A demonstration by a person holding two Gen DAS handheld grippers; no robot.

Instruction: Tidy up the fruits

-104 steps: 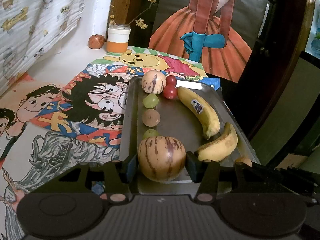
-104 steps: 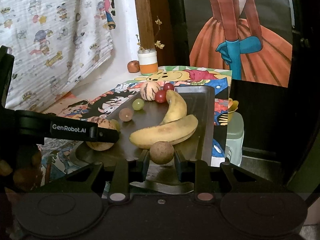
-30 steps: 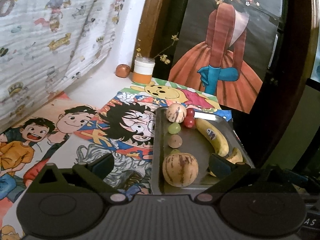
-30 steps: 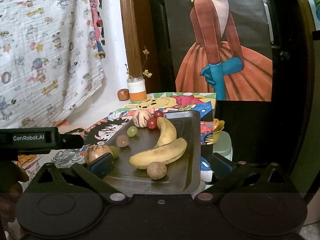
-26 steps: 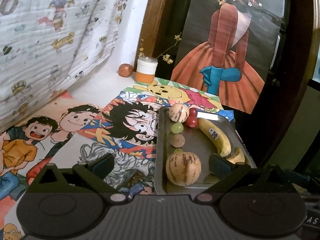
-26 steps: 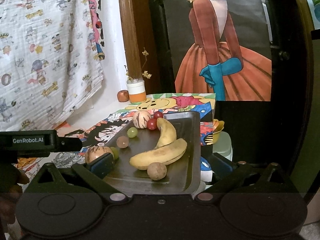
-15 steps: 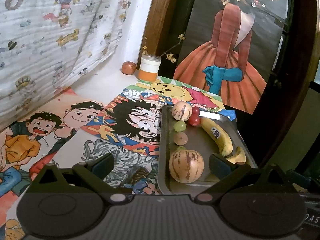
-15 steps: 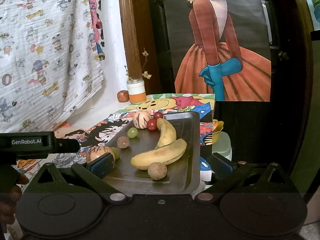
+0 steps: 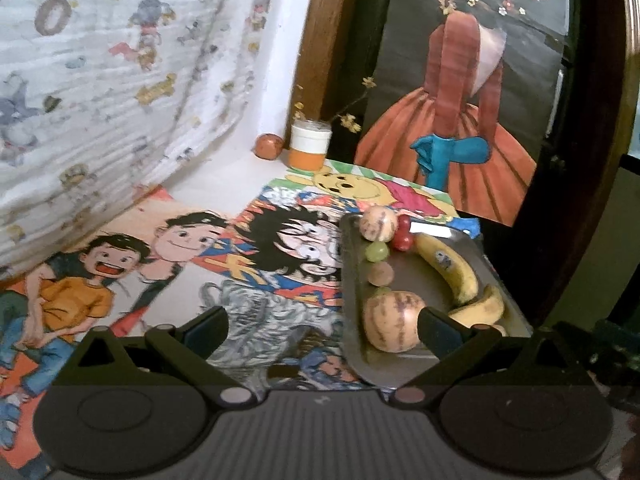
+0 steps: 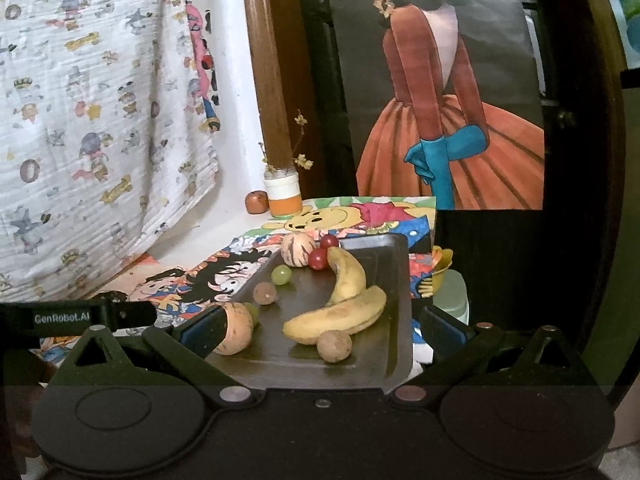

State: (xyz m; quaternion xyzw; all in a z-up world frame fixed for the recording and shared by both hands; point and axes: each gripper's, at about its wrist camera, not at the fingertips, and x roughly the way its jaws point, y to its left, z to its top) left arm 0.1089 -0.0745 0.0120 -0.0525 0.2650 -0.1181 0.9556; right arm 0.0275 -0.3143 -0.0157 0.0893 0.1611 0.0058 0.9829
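- We see a white tabletop (image 9: 224, 176) covered partly by bright cartoon posters (image 9: 256, 248), one showing a yellow bear.
- At the back corner stands a small white and orange jar (image 9: 310, 146) holding dried flower sprigs.
- Just beside the jar sits a small reddish round object (image 9: 269, 145), too blurred for us to identify.
- A white cloth (image 10: 92, 128) printed with cartoon figures hangs along the left.
- Behind the table, a painting (image 10: 448, 112) shows a woman in an orange dress and blue gloves.
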